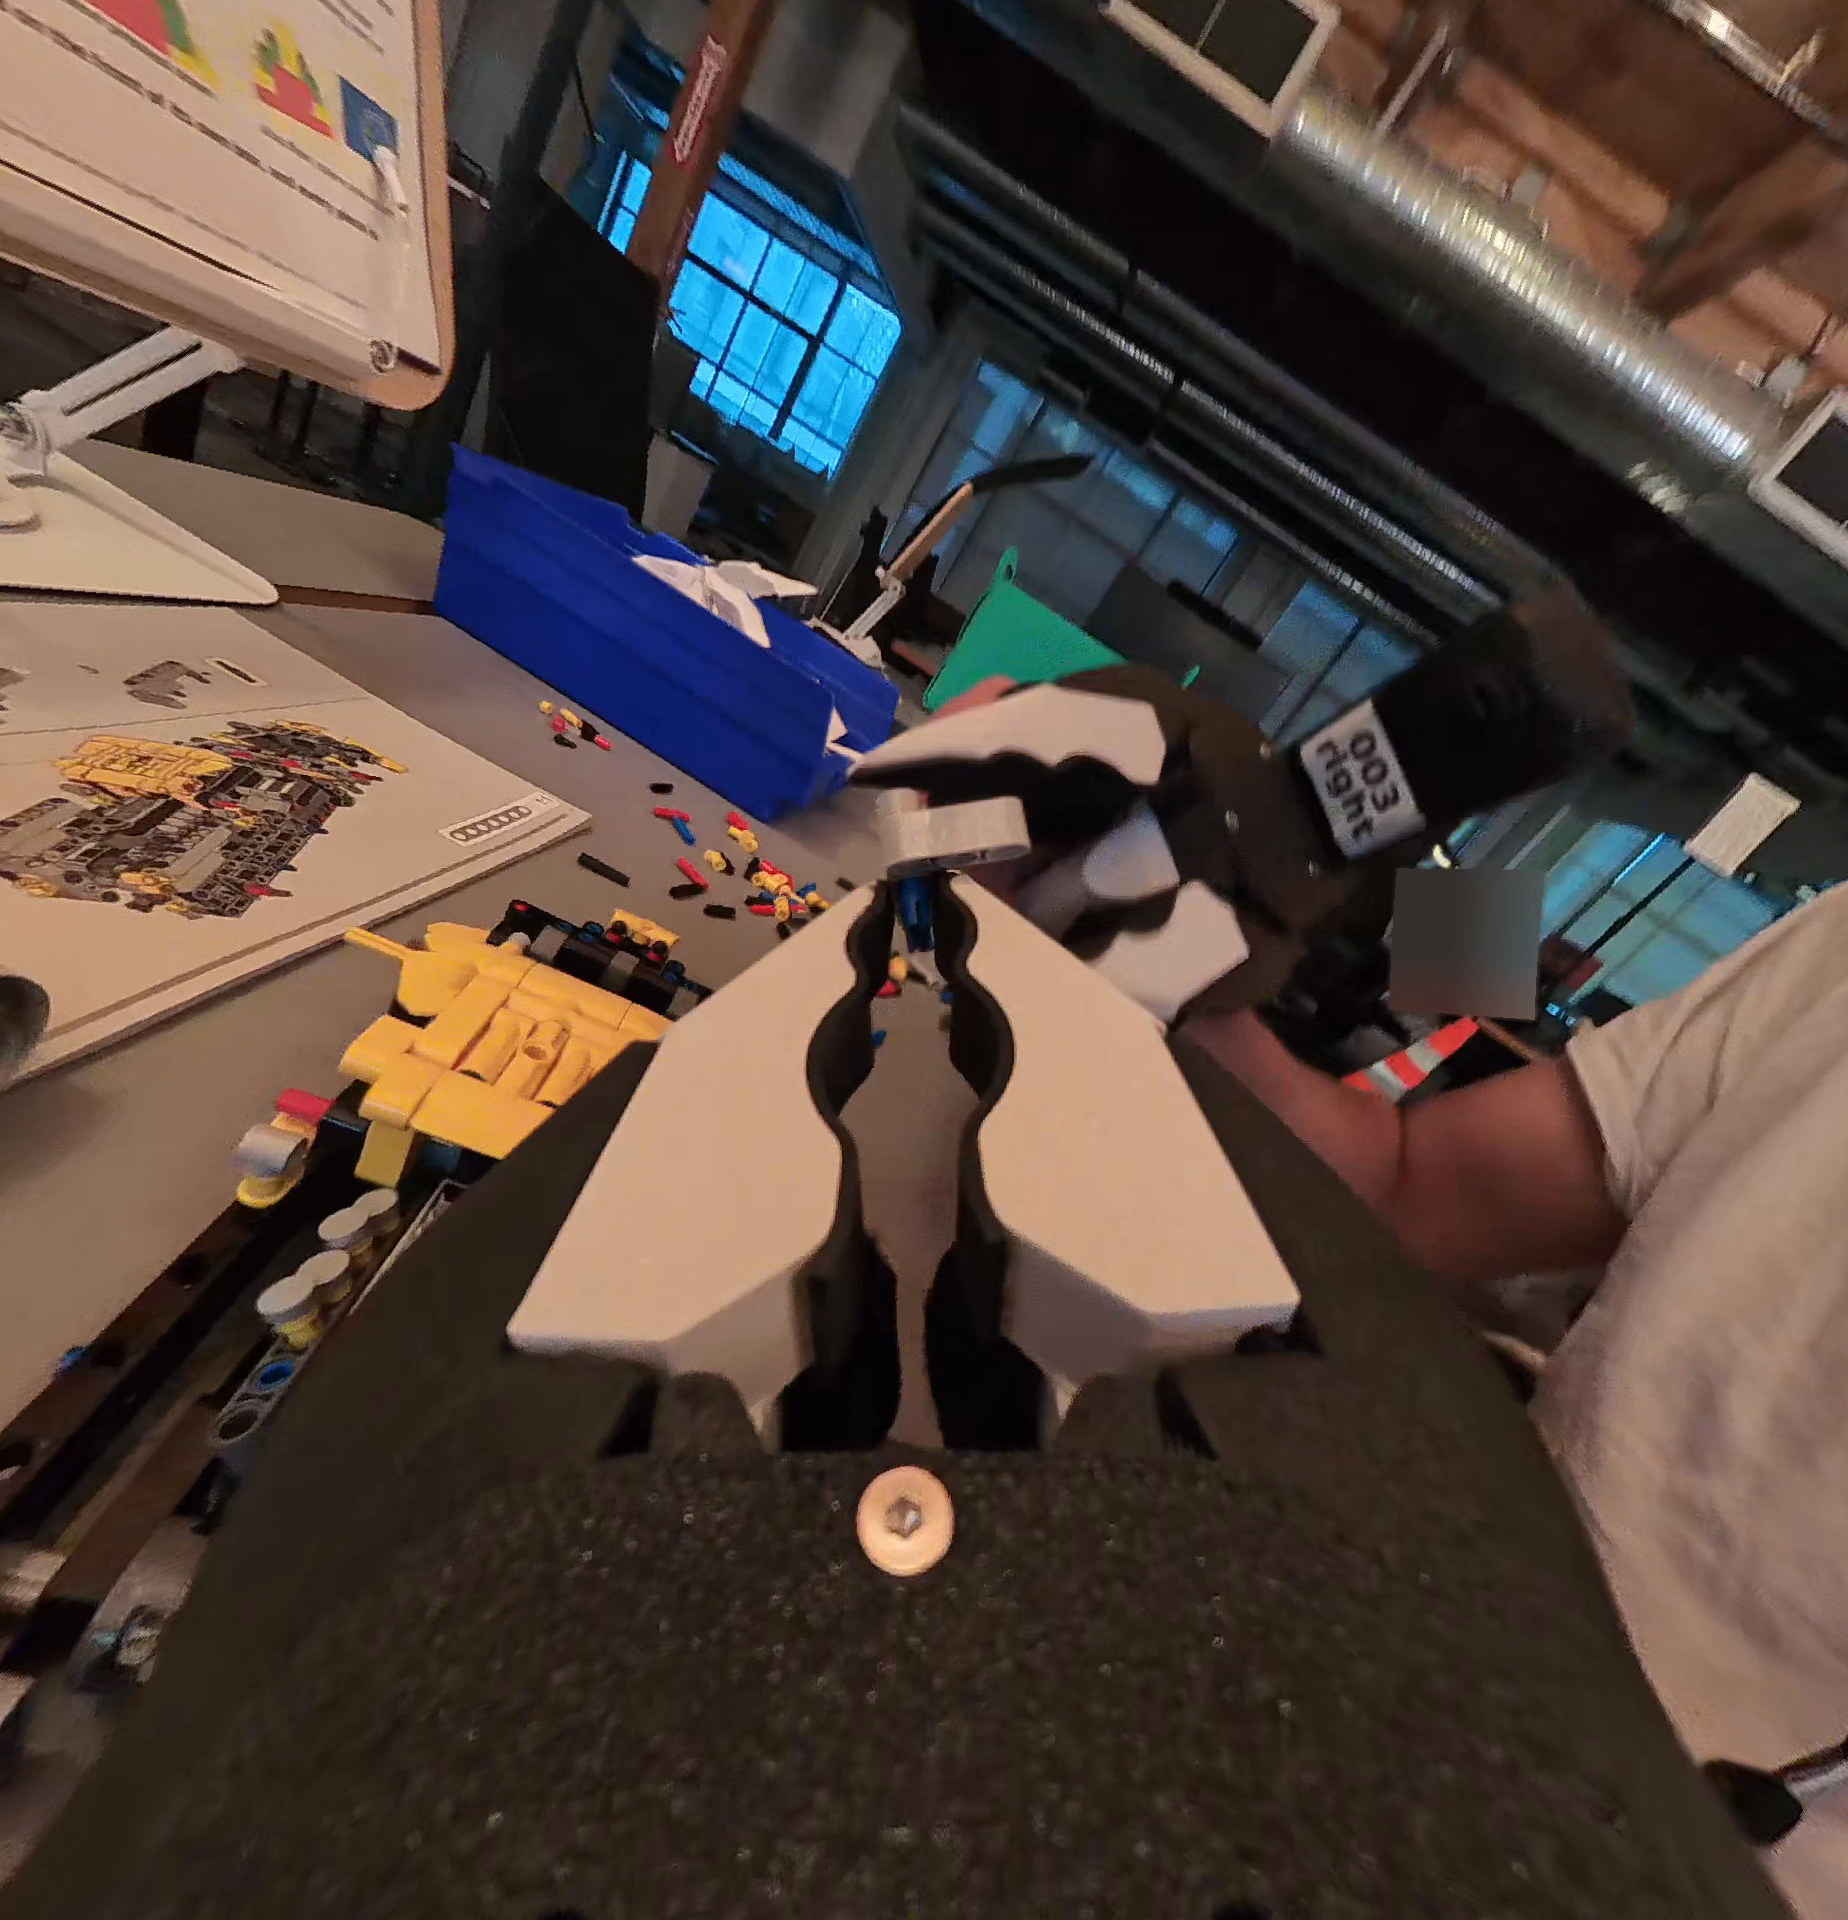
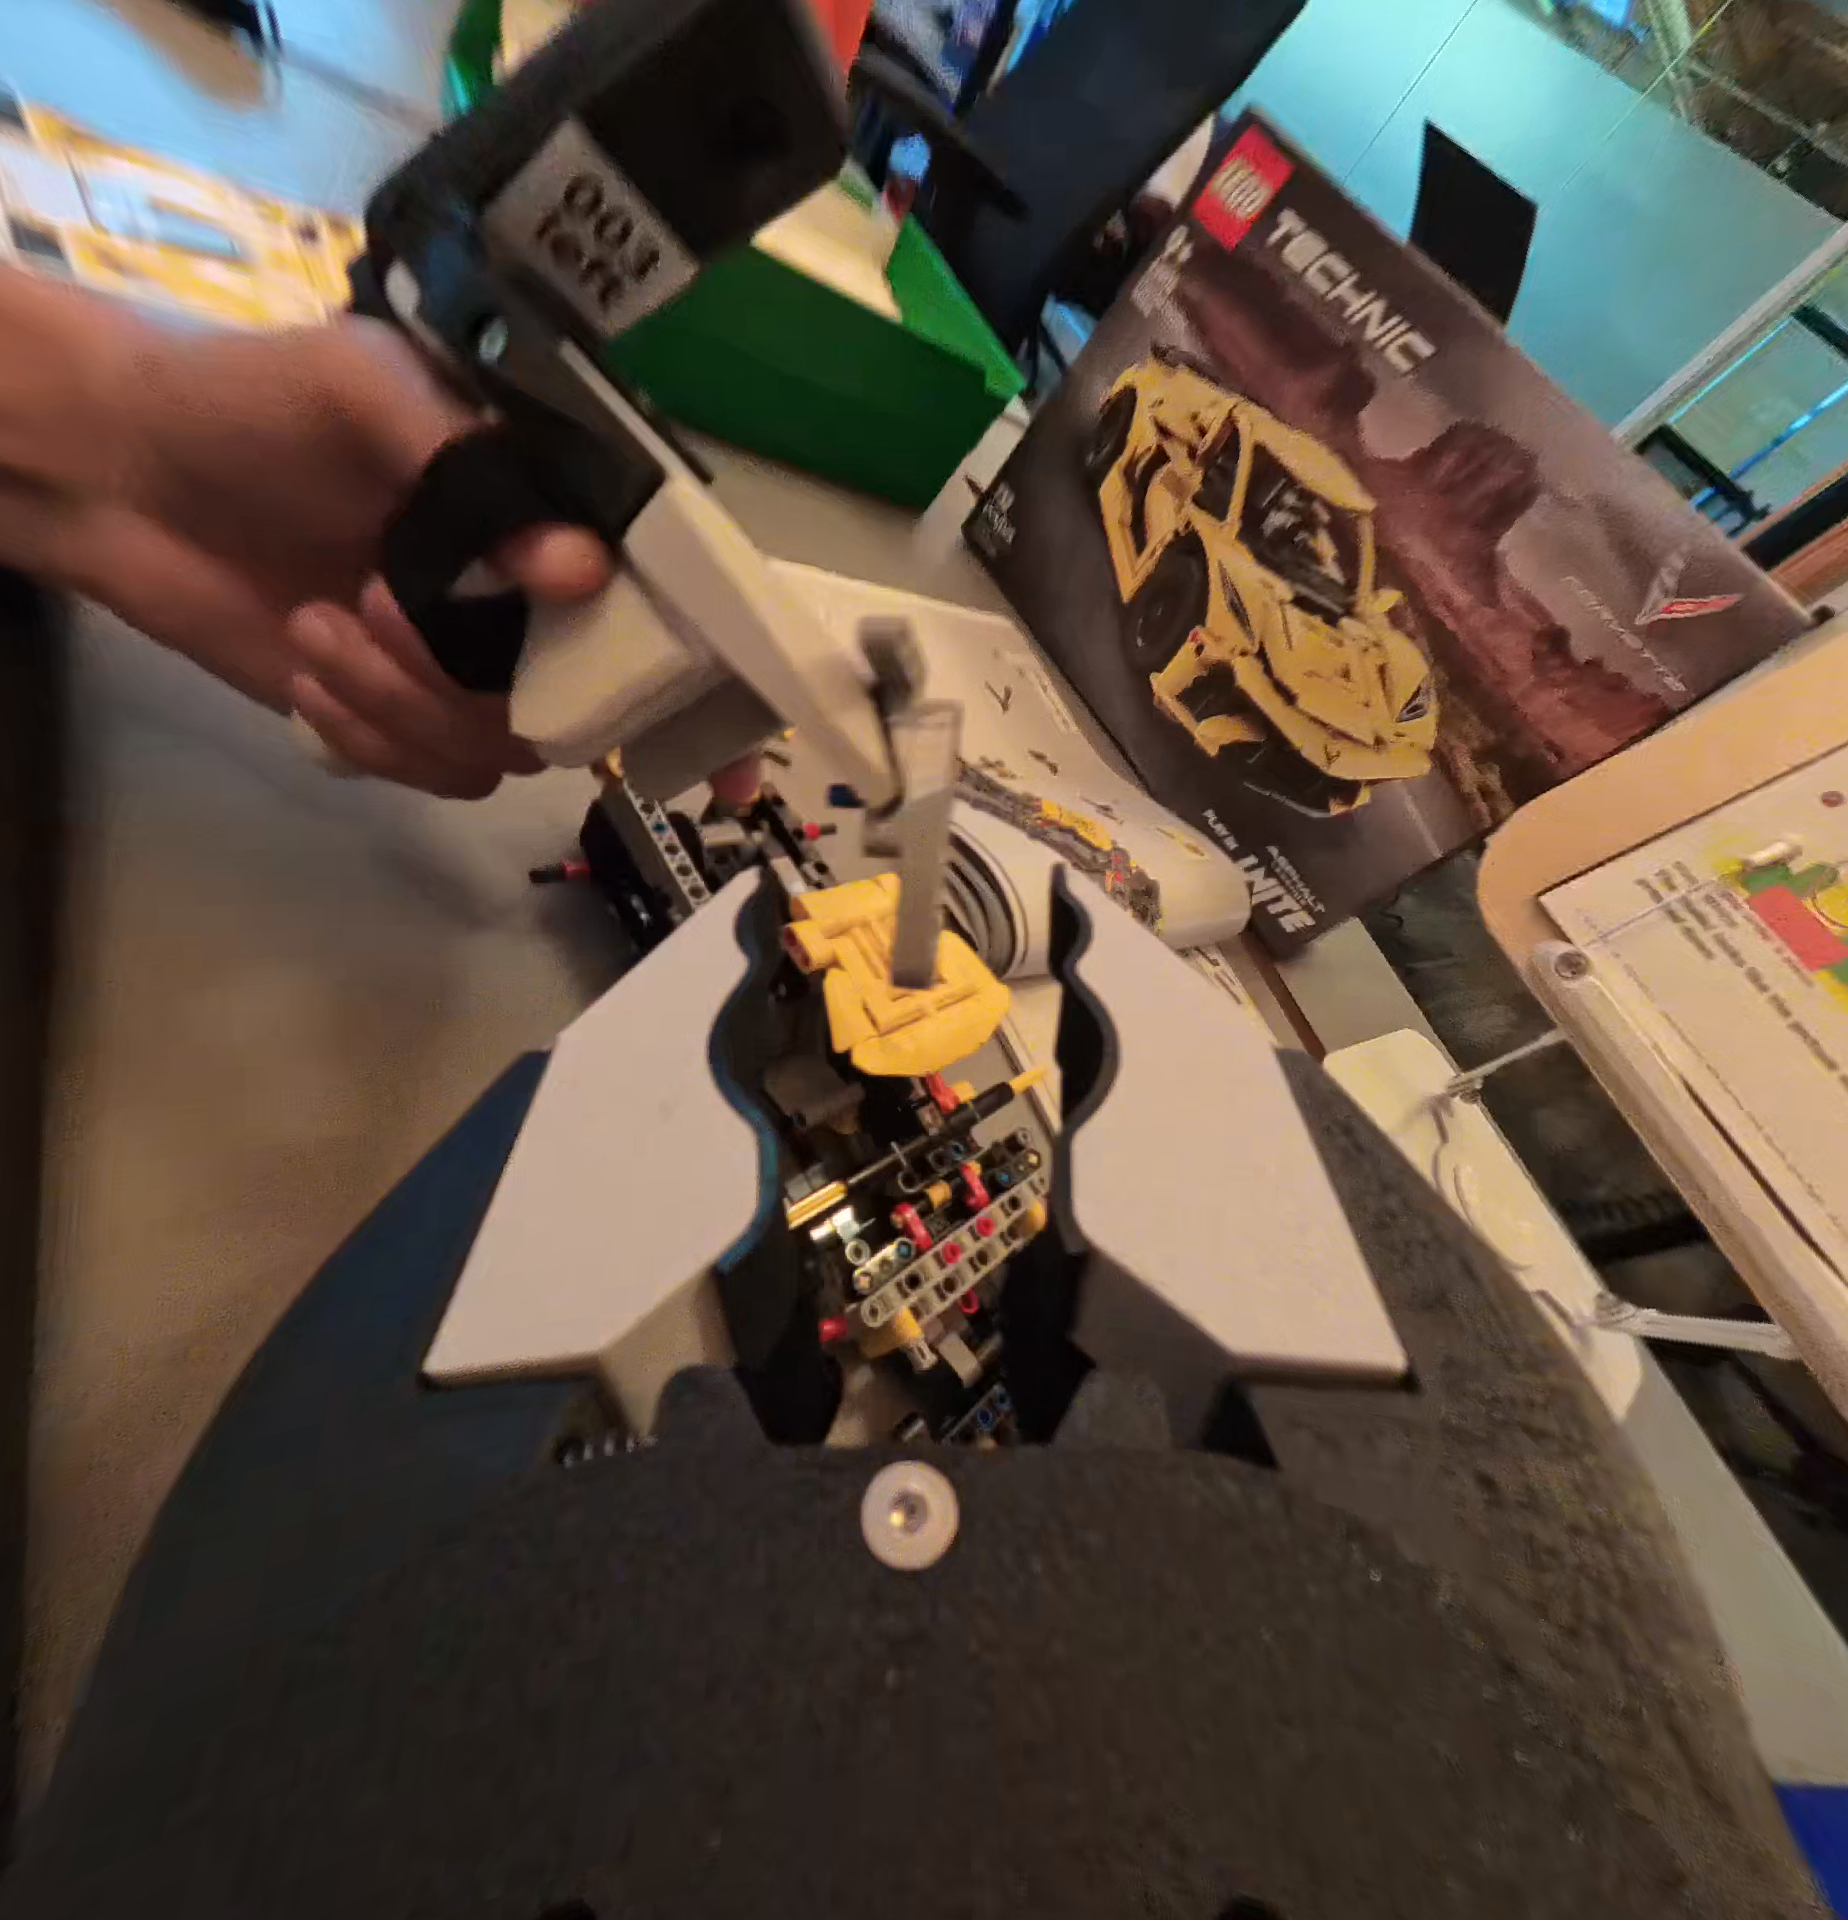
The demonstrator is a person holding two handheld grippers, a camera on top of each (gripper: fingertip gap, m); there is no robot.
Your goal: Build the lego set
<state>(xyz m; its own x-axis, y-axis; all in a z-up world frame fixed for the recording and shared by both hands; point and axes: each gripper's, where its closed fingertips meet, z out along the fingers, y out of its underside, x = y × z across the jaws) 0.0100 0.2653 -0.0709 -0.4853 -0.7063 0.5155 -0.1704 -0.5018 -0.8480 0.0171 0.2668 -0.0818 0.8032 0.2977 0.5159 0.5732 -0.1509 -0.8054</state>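
Keep the blue pin pinched at the very tips of the left gripper, fingers narrowed onto it, raised in the air over the table. Line it up square with the end hole of the light grey beam just ahead; cannot tell whether seated there or only touching. Press straight along the pin's axis, without twisting: with so little of it in the pads, probably easy to flick out under a skewed push. Bring in the right gripper, fingers spread wide either side of the beam and apparently not touching it, to brace the beam before pushing. Work above the half-built yellow and black car lying on the table below, to keep any drop close. Mind the loose pins scattered near the blue bin and the open instruction booklet.
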